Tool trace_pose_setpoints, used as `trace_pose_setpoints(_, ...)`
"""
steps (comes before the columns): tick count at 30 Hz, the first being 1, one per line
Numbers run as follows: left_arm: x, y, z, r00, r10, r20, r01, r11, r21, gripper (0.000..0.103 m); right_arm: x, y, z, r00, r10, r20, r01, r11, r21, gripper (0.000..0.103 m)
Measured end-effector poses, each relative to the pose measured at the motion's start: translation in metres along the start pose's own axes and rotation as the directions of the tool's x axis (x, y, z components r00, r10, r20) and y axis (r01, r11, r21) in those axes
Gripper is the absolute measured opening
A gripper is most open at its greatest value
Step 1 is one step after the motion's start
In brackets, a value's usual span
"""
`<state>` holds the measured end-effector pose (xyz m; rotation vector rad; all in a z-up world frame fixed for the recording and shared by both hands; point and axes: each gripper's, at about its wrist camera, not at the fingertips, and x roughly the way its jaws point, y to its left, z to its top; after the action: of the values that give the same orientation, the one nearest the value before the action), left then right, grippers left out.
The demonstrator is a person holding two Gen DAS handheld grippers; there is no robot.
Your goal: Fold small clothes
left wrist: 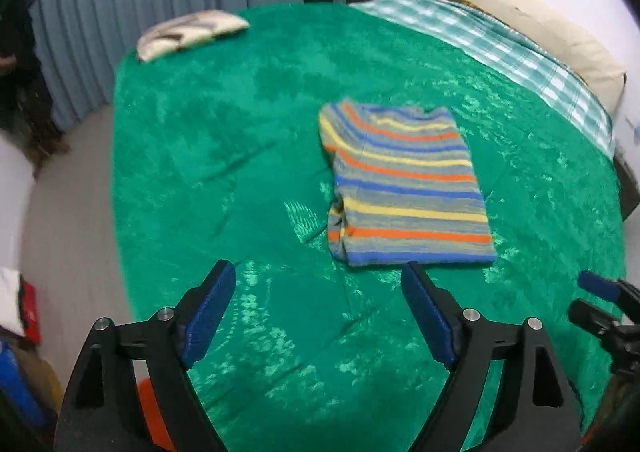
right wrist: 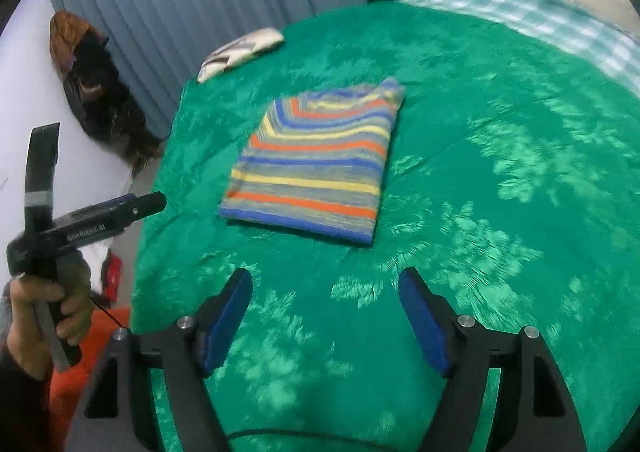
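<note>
The small striped knit shirt with orange, yellow, blue and grey bands (left wrist: 404, 188) lies flat in a neat folded block on the fuzzy green blanket (left wrist: 224, 140). It looks folded already, with its edges lined up so it stays tidy. The left gripper with blue pads (left wrist: 318, 308) hangs above the blanket on the near side of the shirt, jaws wide apart and holding nothing. The right gripper with blue pads (right wrist: 325, 312) is also on the near side of the shirt, jaws apart and empty. Both seem pulled away so the fold is not messed up. A cream patterned folded cloth (left wrist: 188, 34) sits far behind the shirt, maybe put aside as done.
</note>
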<state>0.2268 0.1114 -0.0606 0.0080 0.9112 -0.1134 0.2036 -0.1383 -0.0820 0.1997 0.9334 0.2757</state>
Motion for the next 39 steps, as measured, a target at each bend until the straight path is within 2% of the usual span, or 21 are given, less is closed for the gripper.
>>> trace_pose_setpoints(10,-0.034,-0.02,-0.005,0.999,0.027,0.042,-0.029,0.998,0.061,0.086,-0.046,0.019,-0.008,0.996,-0.074,0.04,0.074,0.997,0.001,0.076)
trace_pose_setpoints(12,-0.036,-0.023,-0.007,0.999,0.027,0.044,-0.03,0.997,0.065,0.086,-0.05,0.023,-0.009,0.995,-0.096,0.035,0.096,0.995,-0.007,0.082)
trace_pose_setpoints(15,-0.04,-0.027,-0.008,0.999,0.023,0.047,-0.026,0.997,0.068,0.087,-0.054,0.029,-0.01,0.99,-0.14,0.034,0.14,0.99,-0.019,0.086)
trace_pose_setpoints(18,-0.039,-0.031,-0.011,0.999,0.019,0.039,-0.022,0.997,0.074,0.088,-0.055,0.033,-0.009,0.977,-0.21,0.031,0.211,0.977,-0.037,0.086)
trace_pose_setpoints(21,-0.033,-0.036,-0.018,1.0,0.012,0.018,-0.014,0.997,0.078,0.089,-0.056,0.035,-0.007,0.952,-0.305,0.027,0.306,0.951,-0.052,0.086)
trace_pose_setpoints(25,-0.023,-0.043,-0.028,1.0,0.002,-0.018,-0.001,0.996,0.086,0.089,-0.059,0.037,-0.005,0.925,-0.379,0.039,0.381,0.922,-0.072,0.086)
trace_pose_setpoints(39,-0.008,-0.055,-0.033,0.999,0.012,-0.049,-0.006,0.993,0.118,0.089,-0.053,0.031,0.001,0.88,-0.474,0.036,0.475,0.874,-0.104,0.086)
